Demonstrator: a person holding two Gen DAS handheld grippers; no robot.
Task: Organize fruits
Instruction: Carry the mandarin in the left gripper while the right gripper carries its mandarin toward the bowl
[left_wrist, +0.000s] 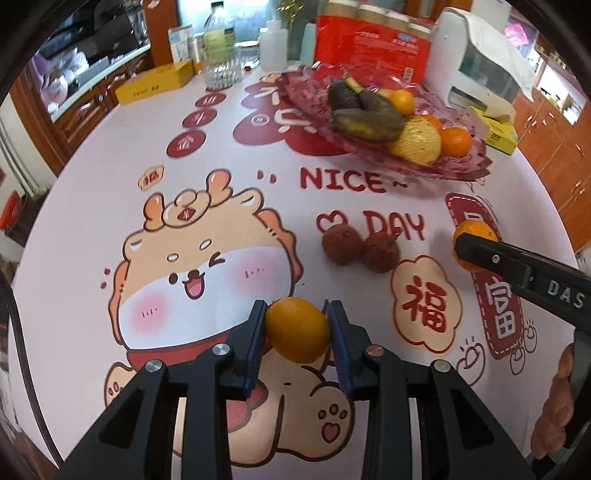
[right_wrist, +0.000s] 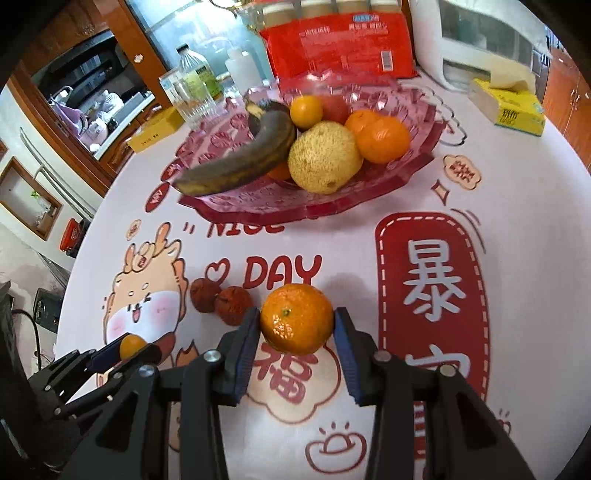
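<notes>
My left gripper (left_wrist: 297, 325) is shut on a small yellow-orange kumquat (left_wrist: 297, 328), held a little above the cartoon tablecloth. My right gripper (right_wrist: 297, 325) is shut on a mandarin (right_wrist: 297, 318), also lifted off the cloth. In the left wrist view the mandarin (left_wrist: 474, 230) shows at the right, behind the right gripper's finger (left_wrist: 480, 253). In the right wrist view the left gripper (right_wrist: 127, 349) with the kumquat (right_wrist: 132, 345) sits at the lower left. Two dark red lychees (left_wrist: 360, 247) (right_wrist: 219, 297) lie on the cloth between both grippers. The pink glass fruit plate (right_wrist: 369, 201) (left_wrist: 476, 168) holds a blackened banana (right_wrist: 243, 158), a pale melon-like fruit (right_wrist: 325, 158) and oranges.
Behind the plate stand a red package (right_wrist: 340, 44), a white appliance (right_wrist: 480, 40), a tissue box (right_wrist: 511, 109), a clear bottle (right_wrist: 194, 77), a glass (right_wrist: 192, 101) and a yellow box (left_wrist: 155, 83). A person's hand (left_wrist: 557, 402) shows at the right edge.
</notes>
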